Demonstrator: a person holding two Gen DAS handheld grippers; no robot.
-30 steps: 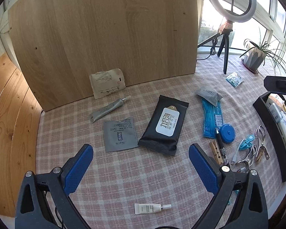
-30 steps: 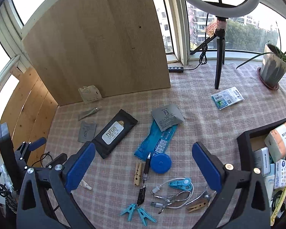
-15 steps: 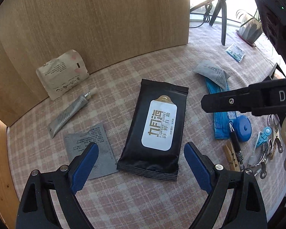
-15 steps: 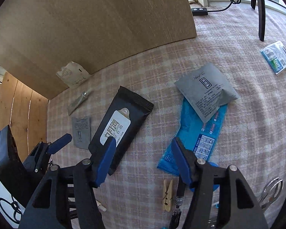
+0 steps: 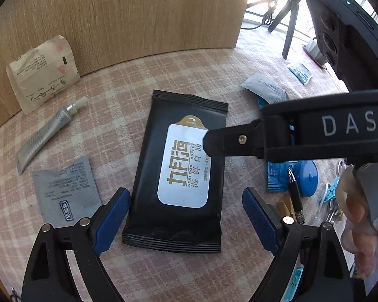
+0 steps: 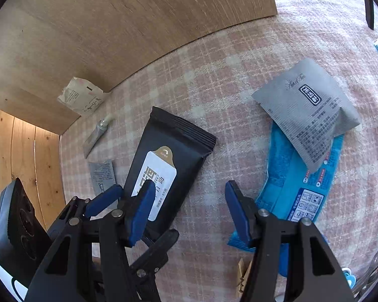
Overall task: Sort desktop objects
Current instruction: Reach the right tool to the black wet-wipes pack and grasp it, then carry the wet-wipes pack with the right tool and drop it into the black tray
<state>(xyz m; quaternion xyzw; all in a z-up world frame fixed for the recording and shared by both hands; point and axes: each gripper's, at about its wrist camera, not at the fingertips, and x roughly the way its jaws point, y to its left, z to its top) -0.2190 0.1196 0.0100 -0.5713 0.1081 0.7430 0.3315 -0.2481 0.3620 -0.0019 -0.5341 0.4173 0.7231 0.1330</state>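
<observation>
The jaws of the left gripper [image 5: 186, 216] are held wide apart, one blue pad on each side of the near end of the black wet-wipe pack [image 5: 181, 176]; the pads are not seen to press on it. The pack lies flat on the checked cloth of the counter [image 5: 128, 95], its white label up, reaching away from these jaws toward the upright wooden board [image 5: 128, 17].

The jaws of the right gripper [image 6: 190, 212] are also apart, with only bare cloth seen between them. Their left pad stands over the right part of the pack's [image 6: 163, 166] label; whether it touches the pack cannot be told. In the left wrist view, this gripper's black finger [image 5: 229, 141] is seen over the label from the right.

Just left of the left jaws a flat grey sachet [image 5: 65, 191] is found, and beyond it a silver tube [image 5: 45, 136] and a crumpled white packet [image 5: 41, 73] leaning on the board. By the right pad of the right jaws lies a blue pouch [image 6: 297, 183], with a second grey sachet [image 6: 307, 108] overlapping its far end. A wooden clothespin [image 6: 242, 274] is seen beneath that finger.
</observation>
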